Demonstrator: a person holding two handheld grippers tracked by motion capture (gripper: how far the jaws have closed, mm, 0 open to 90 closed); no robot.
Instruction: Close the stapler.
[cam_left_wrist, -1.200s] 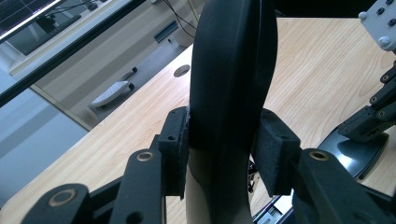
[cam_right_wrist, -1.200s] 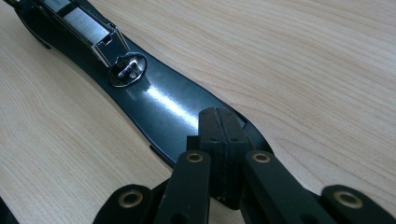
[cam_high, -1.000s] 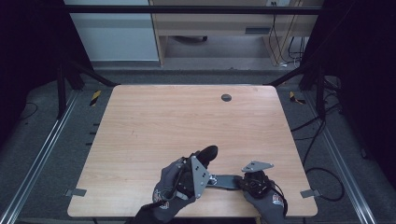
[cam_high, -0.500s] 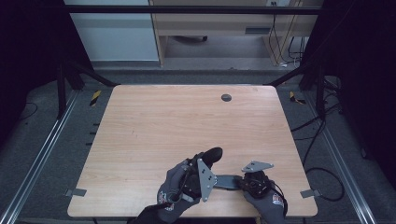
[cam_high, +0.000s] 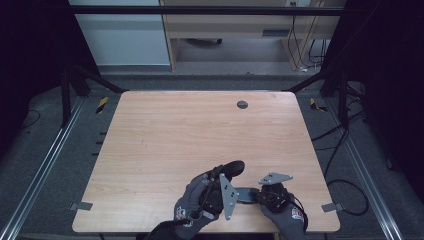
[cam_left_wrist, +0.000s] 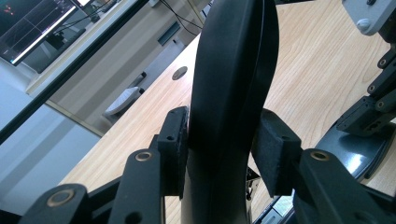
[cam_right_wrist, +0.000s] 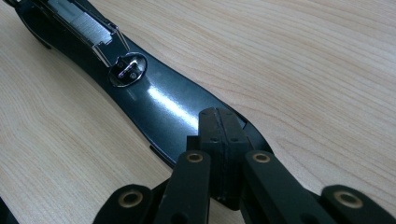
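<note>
Stapler (cam_right_wrist: 154, 100) lies opened out, base flat under closed right tool (cam_right_wrist: 219, 116), black arm (cam_left_wrist: 233, 84) raised in left tool's (cam_left_wrist: 224, 149) grip

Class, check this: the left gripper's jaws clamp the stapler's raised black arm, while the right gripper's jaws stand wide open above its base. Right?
Not quite. In the right gripper view the right gripper has its jaws shut together, pressing on the stapler base. The left gripper does clamp the raised arm.
</note>
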